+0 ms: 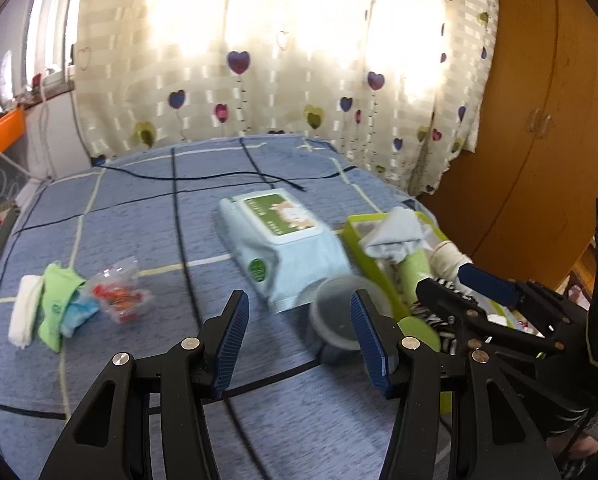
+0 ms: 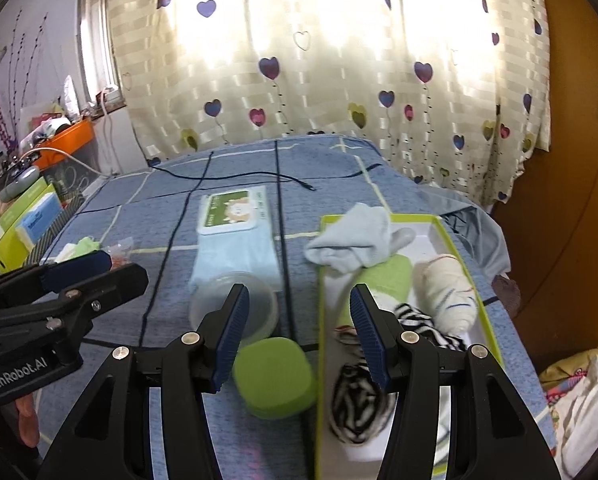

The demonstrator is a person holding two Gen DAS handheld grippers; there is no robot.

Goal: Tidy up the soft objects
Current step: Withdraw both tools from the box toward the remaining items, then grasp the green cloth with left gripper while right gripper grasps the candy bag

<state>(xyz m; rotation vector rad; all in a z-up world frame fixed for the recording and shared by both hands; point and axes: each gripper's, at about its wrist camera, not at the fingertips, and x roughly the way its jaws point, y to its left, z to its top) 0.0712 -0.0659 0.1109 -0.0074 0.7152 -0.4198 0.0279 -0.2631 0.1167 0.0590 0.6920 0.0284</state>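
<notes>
Sock pile: a white folded cloth (image 1: 26, 311), a lime green sock (image 1: 55, 304) and a pale blue sock (image 1: 79, 312) lie bunched together at 9 o'clock in the left wrist view, on the blue checked bedspread (image 1: 147, 216).
Snack wrapper: a clear crinkled plastic packet with red contents (image 1: 119, 294) sits just beside the pile, on its 3 o'clock side.
Left gripper: the left gripper (image 1: 299, 334) hangs above the bedspread with its jaws spread wide and nothing between the blue ribbed pads.
Wipes pack: a pale blue soft pack of wet wipes with a green and white lid label (image 1: 283, 240) lies at the centre of the bed, at 12 o'clock from the left gripper.
Tub: a clear round plastic container (image 2: 235, 306) touches the near end of the wipes pack; a lime green rounded square lid (image 2: 275, 376) lies on the bedspread just at its 5 o'clock.
Right gripper: the right gripper (image 2: 299, 334) is wide open and empty, its left pad over the tub and its right pad over the tray.
Tray: a shallow lime green rectangular box with a white floor (image 2: 455, 248) lies at 3 o'clock of the wipes pack.
Tray contents: a light grey crumpled sock (image 2: 355, 240) drapes over the far rim; a green rolled sock (image 2: 387, 276), a cream rolled sock with thin coloured stripes (image 2: 449, 292) and black-and-white zebra striped socks (image 2: 359, 400) lie inside.
</notes>
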